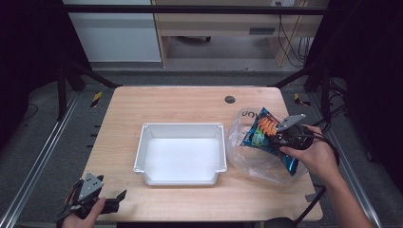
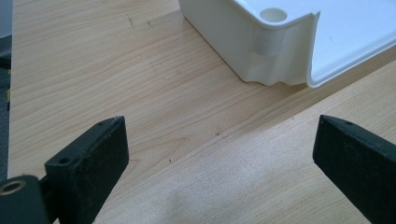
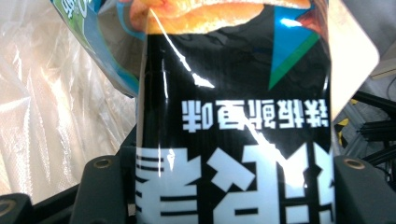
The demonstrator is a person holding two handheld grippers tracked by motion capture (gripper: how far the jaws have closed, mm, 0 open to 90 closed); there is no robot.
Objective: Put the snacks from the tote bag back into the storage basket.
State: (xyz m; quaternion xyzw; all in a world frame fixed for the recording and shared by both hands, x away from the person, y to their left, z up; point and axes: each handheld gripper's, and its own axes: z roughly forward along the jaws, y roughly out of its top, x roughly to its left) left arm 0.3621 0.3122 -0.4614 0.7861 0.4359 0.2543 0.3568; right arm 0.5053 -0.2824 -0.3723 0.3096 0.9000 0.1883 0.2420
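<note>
At desk's (image 1: 190, 102) near-left corner: left tool (image 1: 107, 202) in hand, low over the wood, jaws spread wide with nothing between; bare desk under them in left gripper view, tray corner (image 2: 280, 42) just ahead. Mid-desk: white tray (image 1: 183, 130), open side up, nothing inside. Right of tray, just beside it: clear plastic bag (image 1: 247, 159), crumpled, lying on desk. Above and partly inside that bag: snack pack (image 1: 263, 133), dark blue with orange picture, tilted, lifted off the wood. Far right: right tool (image 1: 280, 137) in hand, jaws pressed on the pack's lower end, pinching it; right gripper view has pack (image 3: 233, 140) clamped between both jaws, print upside down, clear bag (image 3: 60, 102) off to its left. Tools well apart.
</note>
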